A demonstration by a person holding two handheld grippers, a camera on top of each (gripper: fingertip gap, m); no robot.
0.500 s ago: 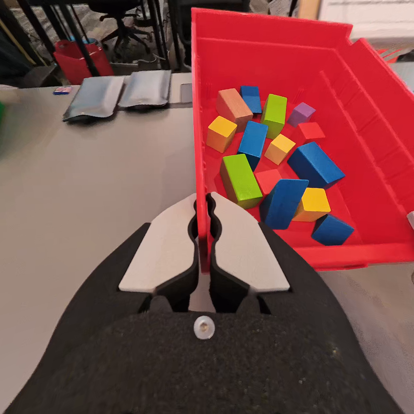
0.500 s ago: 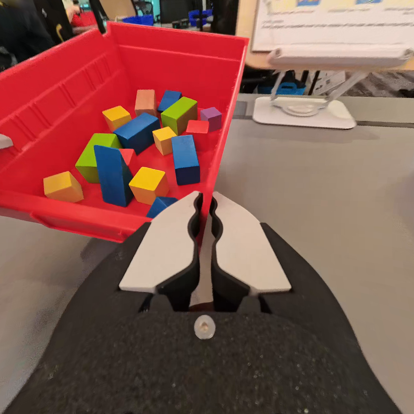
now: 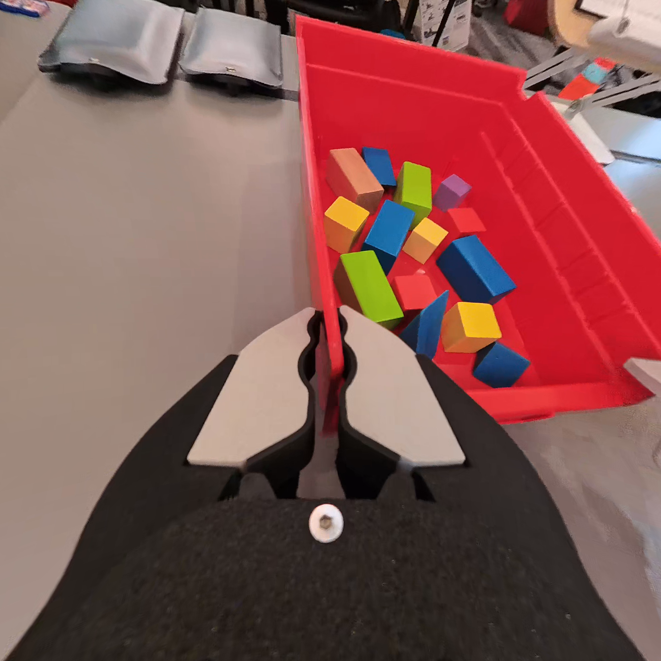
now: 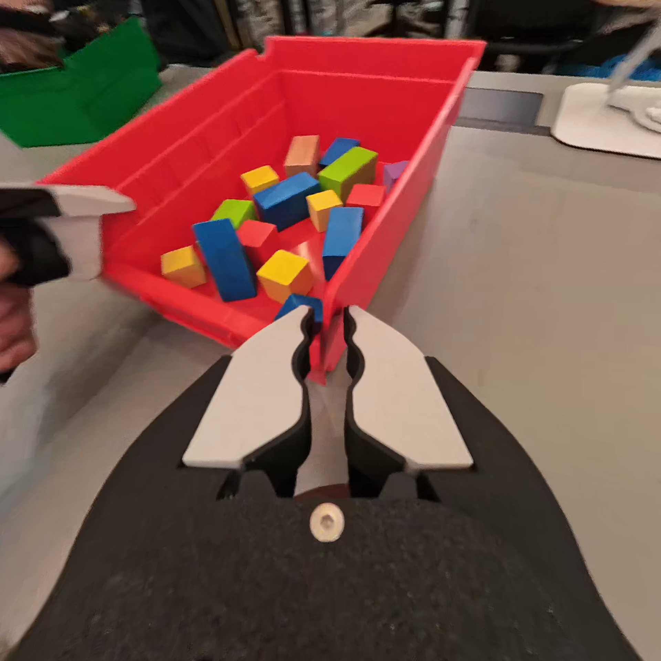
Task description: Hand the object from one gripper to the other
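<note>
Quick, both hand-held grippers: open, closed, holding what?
Left hand-held gripper: closed on the red bin side wall.
Right hand-held gripper: around the bin's other wall; clamped or loosening, cannot tell.

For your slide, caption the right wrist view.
Right gripper and left gripper both clamp the red bin of blocks.

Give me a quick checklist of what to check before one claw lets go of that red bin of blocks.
1. Left claw shut on the red bin wall: ok.
2. Right claw straddles the opposite wall, grip firm: cannot tell.
3. Wooden blocks all inside the bin: ok.
4. Bin resting on the grey table: cannot tell.
5. Green bin apart from the red bin: ok.
</note>
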